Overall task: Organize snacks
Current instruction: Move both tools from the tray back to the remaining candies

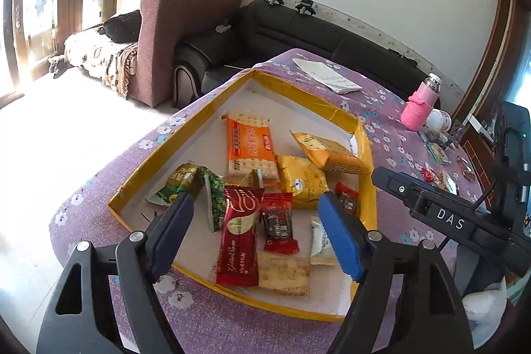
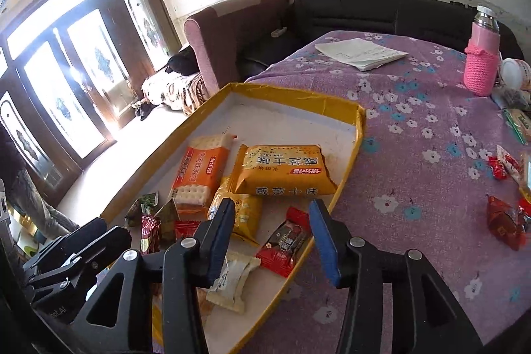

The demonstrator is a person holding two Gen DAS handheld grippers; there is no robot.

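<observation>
A: Both of your tools hang over the yellow-rimmed tray (image 1: 300, 97), and neither has anything in it. Your left tool (image 1: 255, 204) is spread wide above the long red wafer packet (image 1: 239, 241) and the small red-and-black candy (image 1: 278, 223); nothing sits between the pads.

B: Same on the other side. Your right tool (image 2: 268, 214) is parted and empty, poised over the tray's near right edge, just above a red-and-black candy (image 2: 284, 243) and beside the white packet (image 2: 232, 279).

A: So where do the snacks stand? Most are in the tray: the orange cracker pack (image 1: 250, 148), two yellow packs (image 2: 282, 170), green sachets (image 1: 181, 183), red ones piled toward the front.

B: But not all. Look right on the purple flowered surface (image 2: 415, 128): loose red candies (image 2: 504, 221) lie well apart from the tray, with more wrappers at the frame's edge.

A: I'd judge you're between picks, mid-collection, with the tray largely filled.

B: Your next move, as I read it, is to swing the right tool out to those strays, drop the fingers either side of one wrapper and close gently; the wrapper looks crinkly and could slip.

A: Mind the pink bottle (image 2: 483, 55) farther back; it's clear of that path, but keep low and short
</observation>
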